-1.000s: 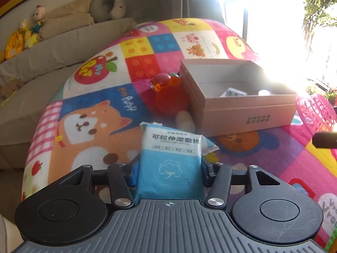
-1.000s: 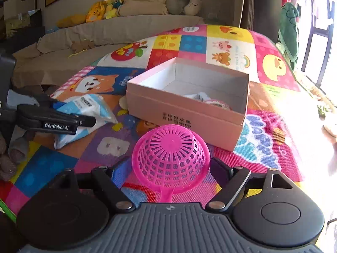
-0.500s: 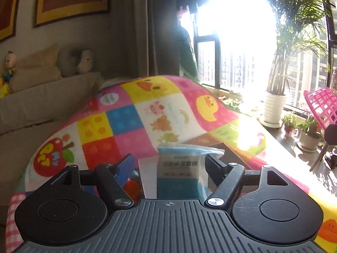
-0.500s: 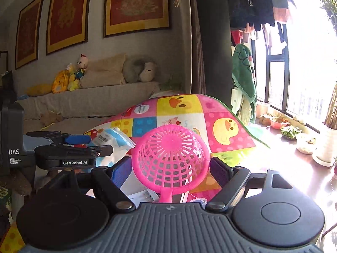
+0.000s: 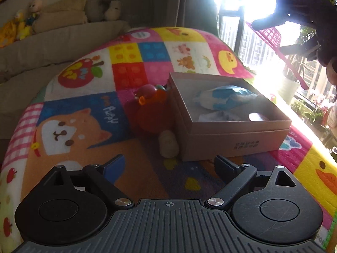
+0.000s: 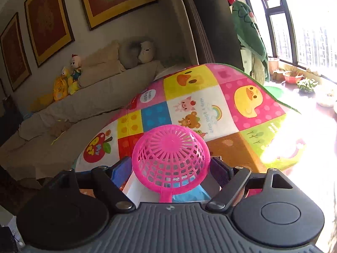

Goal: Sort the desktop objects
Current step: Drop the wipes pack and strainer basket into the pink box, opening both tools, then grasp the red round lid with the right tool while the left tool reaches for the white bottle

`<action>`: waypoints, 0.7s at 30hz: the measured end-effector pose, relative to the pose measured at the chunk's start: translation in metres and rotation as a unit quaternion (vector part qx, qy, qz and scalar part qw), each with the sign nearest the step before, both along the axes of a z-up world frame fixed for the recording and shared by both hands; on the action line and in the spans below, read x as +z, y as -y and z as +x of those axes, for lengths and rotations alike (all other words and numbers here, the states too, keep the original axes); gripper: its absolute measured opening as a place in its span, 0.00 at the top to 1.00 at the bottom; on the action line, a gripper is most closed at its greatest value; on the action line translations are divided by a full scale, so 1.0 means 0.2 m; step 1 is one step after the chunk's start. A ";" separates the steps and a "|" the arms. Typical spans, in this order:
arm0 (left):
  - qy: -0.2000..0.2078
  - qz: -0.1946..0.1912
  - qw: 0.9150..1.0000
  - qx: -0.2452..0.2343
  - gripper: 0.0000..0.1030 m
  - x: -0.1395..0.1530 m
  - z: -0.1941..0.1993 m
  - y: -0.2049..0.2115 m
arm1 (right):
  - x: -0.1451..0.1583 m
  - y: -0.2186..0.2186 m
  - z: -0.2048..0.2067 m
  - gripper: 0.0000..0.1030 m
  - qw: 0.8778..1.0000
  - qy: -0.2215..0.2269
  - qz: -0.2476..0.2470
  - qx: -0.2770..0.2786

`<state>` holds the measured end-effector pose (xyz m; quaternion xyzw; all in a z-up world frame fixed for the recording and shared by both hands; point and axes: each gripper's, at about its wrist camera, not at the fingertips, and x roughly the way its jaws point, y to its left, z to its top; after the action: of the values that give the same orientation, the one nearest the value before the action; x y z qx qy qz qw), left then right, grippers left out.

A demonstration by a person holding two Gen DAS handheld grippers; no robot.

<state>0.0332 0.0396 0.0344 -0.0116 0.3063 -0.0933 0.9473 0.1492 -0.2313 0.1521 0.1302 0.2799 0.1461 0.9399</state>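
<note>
Sunlit living room, sofa with plush toys behind, patchwork play mat (image 5: pixel 88 113) covering the counter.

Left wrist view: wipes packet (image 5: pixel 225 98), pinched in the left tool (image 5: pixel 169 166) a second ago, now lying inside the cardboard box (image 5: pixel 229 141), on top of other small items. Left tool spread wide, nothing between the fingers, pulled back and hovering low over the mat just short of the box's near corner, aimed slightly downward. One object sorted, by the look of it. Red toy (image 5: pixel 151 113) and pale oval piece (image 5: pixel 168 145) resting on the mat against the box's left side, seemingly next in line. Pink strainer (image 5: pixel 271 37) visible upper right, held high in the right tool, well above the box.

Right wrist view: right tool (image 6: pixel 171 169) pinching the strainer at the bowl's sides, bowl bottom facing forward, handle pointing back toward the camera. Tilted up toward wall and window rather than down at the mat. White box edge and blue packet glimpsed directly underneath, so drop into the box probably imminent; not yet released.
</note>
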 end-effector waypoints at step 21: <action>0.008 0.033 0.999 -0.012 0.33 -0.08 0.09 -0.06 | -0.22 -0.22 -0.34 0.22 0.989 0.018 -0.130 0.069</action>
<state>0.0514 0.0518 0.0190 0.0241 0.3015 -0.0951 0.9484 0.0821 -0.1883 0.1082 -0.0150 0.2879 0.1755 0.9413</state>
